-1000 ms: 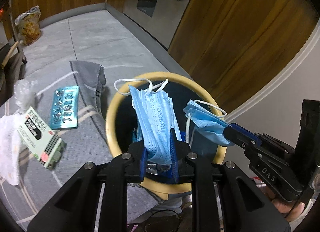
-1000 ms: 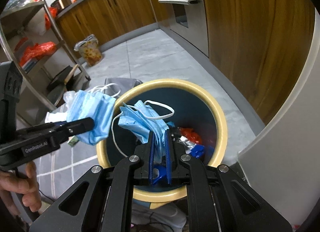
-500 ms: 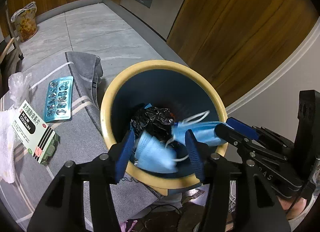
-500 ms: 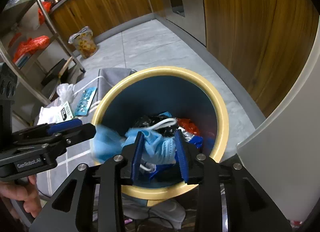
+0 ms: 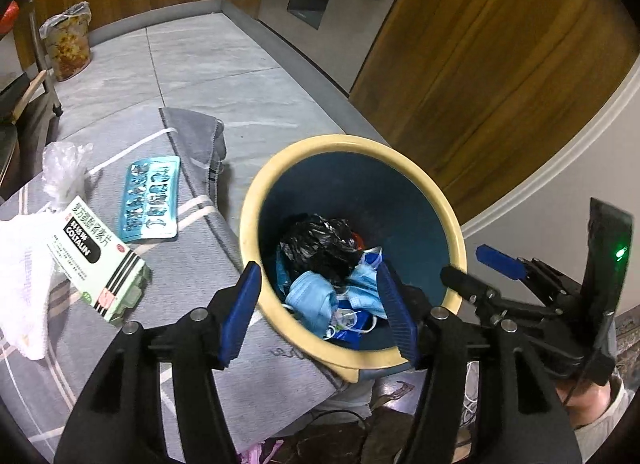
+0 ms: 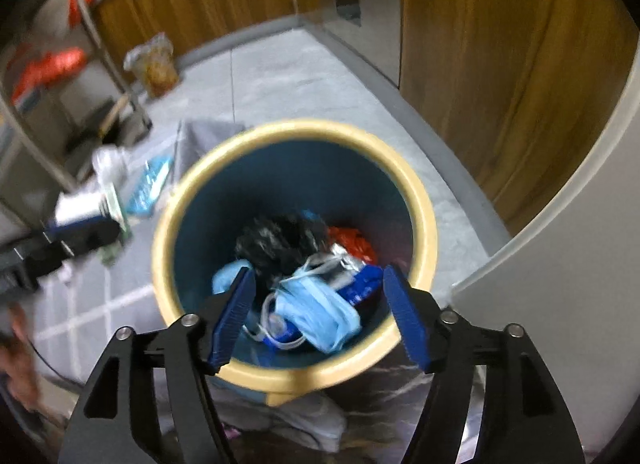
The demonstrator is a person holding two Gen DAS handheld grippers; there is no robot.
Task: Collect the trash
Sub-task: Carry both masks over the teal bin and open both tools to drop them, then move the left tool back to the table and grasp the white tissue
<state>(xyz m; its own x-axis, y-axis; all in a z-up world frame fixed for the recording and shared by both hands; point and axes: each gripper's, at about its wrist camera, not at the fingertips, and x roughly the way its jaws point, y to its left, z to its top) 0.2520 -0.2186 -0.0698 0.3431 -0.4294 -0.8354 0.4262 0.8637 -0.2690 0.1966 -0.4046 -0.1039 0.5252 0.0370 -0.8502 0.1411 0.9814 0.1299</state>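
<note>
Grey floor tiles (image 5: 208,60) surround the yellow-rimmed bin (image 5: 454,224), where two blue masks (image 6: 320,308) lie on trash; left gripper (image 5: 320,312) and right gripper (image 6: 320,314) hang spread, empty, above it.

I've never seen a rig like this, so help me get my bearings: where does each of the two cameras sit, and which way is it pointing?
Left wrist view: rides on the left gripper, looking down past its open blue fingers into the trash bin; the right gripper shows at the right edge.
Right wrist view: rides on the right gripper, looking down into the trash bin from its other side; the left gripper and a blurred hand show at left.
Shared: the bin with blue face masks, the blister pack and the grey mat.
</note>
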